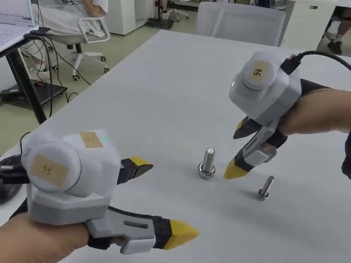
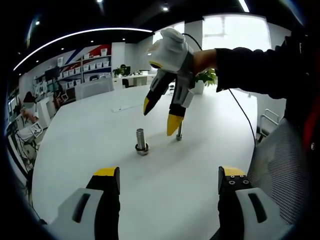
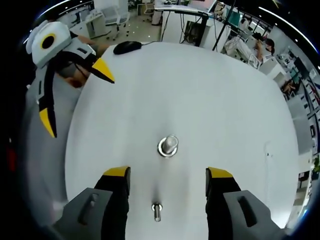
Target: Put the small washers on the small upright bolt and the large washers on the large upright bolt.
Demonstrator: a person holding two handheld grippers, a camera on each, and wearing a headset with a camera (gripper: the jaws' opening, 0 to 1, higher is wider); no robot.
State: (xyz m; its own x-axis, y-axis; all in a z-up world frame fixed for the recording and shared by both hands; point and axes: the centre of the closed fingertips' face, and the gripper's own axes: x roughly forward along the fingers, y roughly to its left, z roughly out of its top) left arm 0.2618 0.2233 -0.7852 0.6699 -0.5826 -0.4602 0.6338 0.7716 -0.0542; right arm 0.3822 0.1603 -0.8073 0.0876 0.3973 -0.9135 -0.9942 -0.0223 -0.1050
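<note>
Head view: bolt (image 1: 207,163) seemingly beside right gripper (image 1: 238,151).

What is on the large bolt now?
Metal rings, apparently washers, sit round the base of the large bolt; the shank above them is bare. How many there are, and what lies beneath them, is covered.

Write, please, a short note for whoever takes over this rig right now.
Left tongs: open, empty, low over the white table.
Right tongs: open, empty, hovering by the large upright steel bolt.
That bolt carries a metal ring at its foot, seemingly washers.
Small upright steel bolt stands beside it; its foot is too small to judge.
To do: check both stacks.
</note>
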